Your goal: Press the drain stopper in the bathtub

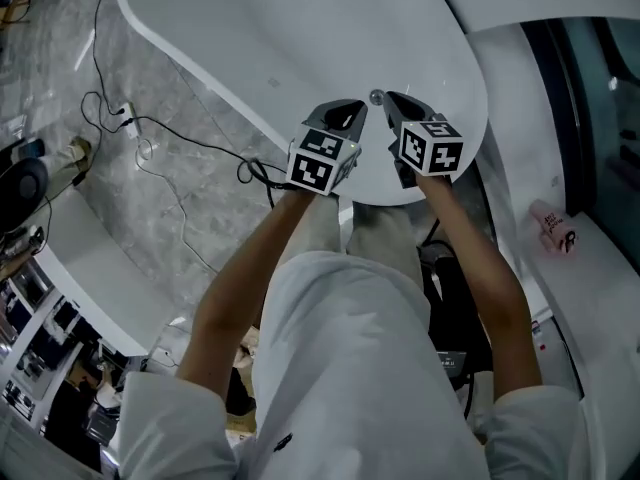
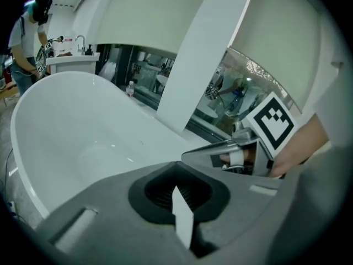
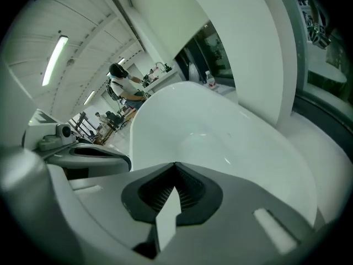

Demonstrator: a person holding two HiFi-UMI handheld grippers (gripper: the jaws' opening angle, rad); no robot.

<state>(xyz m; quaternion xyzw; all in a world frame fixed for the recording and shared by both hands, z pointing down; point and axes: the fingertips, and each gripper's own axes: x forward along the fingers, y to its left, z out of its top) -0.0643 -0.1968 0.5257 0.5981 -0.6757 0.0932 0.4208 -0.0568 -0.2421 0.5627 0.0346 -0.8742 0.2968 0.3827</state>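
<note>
Grey marble floor lies left of the white bathtub, which looks empty and dry. Over the bathtub's near end the left gripper is pressed together on nothing. A small chrome drain stopper shows just beside its tip. The right gripper is likewise closed, probably to give a blunt tip for pushing.

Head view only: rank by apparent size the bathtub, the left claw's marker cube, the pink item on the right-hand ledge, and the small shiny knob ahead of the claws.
1. bathtub
2. left claw's marker cube, though it is nearer the camera, so its true size is unsure
3. pink item
4. shiny knob
</note>
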